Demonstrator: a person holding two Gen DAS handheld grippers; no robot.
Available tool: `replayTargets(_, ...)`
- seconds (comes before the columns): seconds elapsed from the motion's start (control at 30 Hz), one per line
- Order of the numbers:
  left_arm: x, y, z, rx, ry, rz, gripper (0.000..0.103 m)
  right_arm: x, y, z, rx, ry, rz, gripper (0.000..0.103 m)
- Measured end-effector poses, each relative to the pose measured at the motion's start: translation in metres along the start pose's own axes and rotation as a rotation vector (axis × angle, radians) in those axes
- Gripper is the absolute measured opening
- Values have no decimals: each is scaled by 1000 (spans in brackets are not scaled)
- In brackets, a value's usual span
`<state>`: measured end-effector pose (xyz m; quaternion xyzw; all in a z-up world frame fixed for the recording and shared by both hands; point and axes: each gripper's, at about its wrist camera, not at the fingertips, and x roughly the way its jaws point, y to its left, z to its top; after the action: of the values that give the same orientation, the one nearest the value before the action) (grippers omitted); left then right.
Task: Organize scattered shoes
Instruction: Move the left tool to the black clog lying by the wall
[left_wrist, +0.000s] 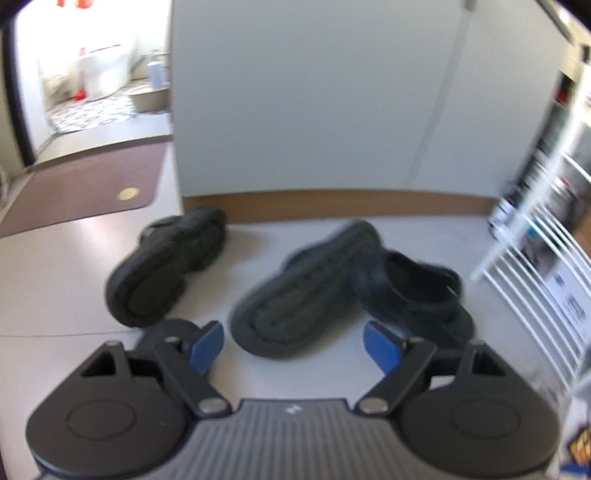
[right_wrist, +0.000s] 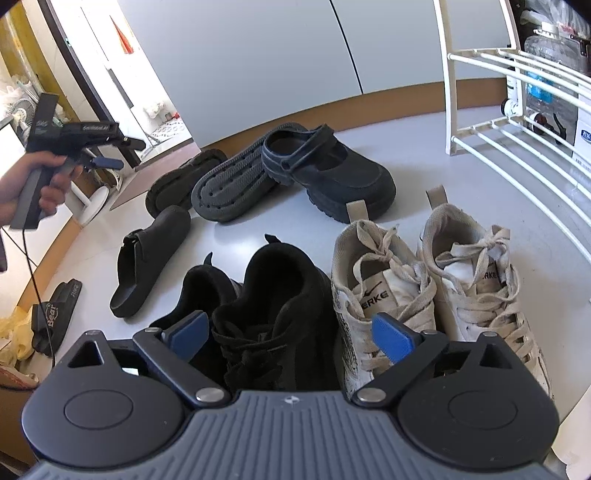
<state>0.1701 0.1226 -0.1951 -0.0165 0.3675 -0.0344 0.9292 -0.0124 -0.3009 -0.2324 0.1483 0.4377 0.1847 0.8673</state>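
Note:
Several shoes lie on the pale floor. In the right wrist view, a pair of black sneakers (right_wrist: 269, 306) sits just ahead of my open right gripper (right_wrist: 290, 338), with a pair of white laced sneakers (right_wrist: 424, 284) to their right. Further off are a black mule (right_wrist: 147, 262), an upright black clog (right_wrist: 328, 173), a clog on its side (right_wrist: 232, 188) showing a grey sole, and a sole-up shoe (right_wrist: 177, 181). My left gripper (left_wrist: 294, 345), held by a hand (right_wrist: 44, 173), hangs open above the tipped clog (left_wrist: 299, 291). Beside that clog are the sole-up shoe (left_wrist: 166, 266) and the upright clog (left_wrist: 413, 295).
A white wire shoe rack (right_wrist: 517, 122) stands at the right, with bottles and boxes behind it. A wall with a brown skirting (left_wrist: 332, 203) runs behind the shoes. A brown mat (left_wrist: 81, 188) lies by a doorway. Black "Bear" sandals (right_wrist: 51, 314) rest at the left.

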Motion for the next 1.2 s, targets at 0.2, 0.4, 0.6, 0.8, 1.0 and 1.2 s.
replayTargets(0.2, 63, 43, 38, -39, -20, 125, 85, 0, -13, 5, 16, 66, 30, 98)
replayTargets(0.4, 110, 83, 69, -90, -33, 284, 85, 5, -30, 15, 45, 64, 9, 98)
replayTargets(0.6, 153, 110, 91, -96, 38, 390, 85, 19, -38, 16, 89, 82, 21, 98)
replayTargets(0.8, 193, 138, 96, -142, 124, 428, 80, 31, -47, 17, 97, 102, 3, 98)
replayTargets(1.0, 199, 140, 99, -105, 159, 353, 76, 34, -48, 22, 90, 99, -4, 98)
replayTargets(1.2, 203, 141, 94, -116, 205, 299, 74, 37, -48, 26, 82, 95, -10, 100)
